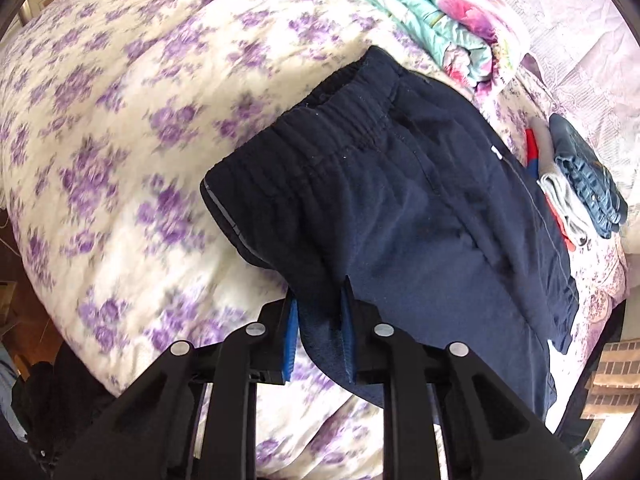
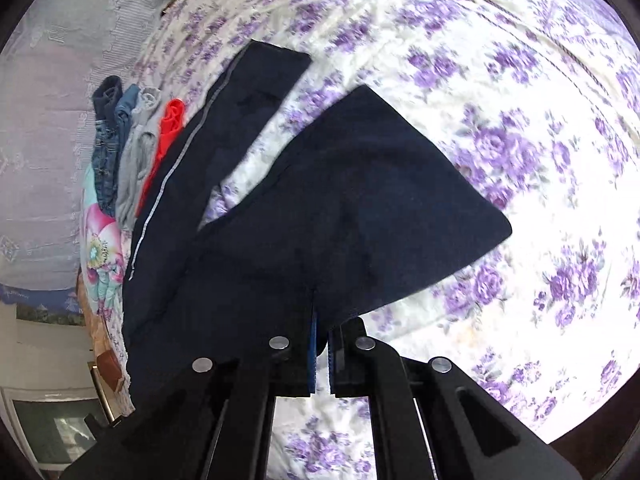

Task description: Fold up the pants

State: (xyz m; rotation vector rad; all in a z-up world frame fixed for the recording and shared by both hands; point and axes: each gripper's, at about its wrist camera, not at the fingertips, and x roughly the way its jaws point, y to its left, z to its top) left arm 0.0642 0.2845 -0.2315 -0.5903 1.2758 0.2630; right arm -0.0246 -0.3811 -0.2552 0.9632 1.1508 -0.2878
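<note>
Fabric of the dark navy elastic-waist pants (image 1: 400,184) sits pinched in both my left tongs (image 1: 320,320) and right tongs (image 2: 320,332), legs apart over the purple-flowered white quilt (image 2: 520,120), so folding seems barely begun.

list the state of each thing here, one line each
pants: lifted off the bed, waistband end held by the left tongs, a leg by the right
left tongs: shut on pants
right tongs: shut on pants
quilt: spread over the bed, rumpled
folded blanket: folded, lying on the bed
clothes pile: folded, laid side by side next to the pants
</note>
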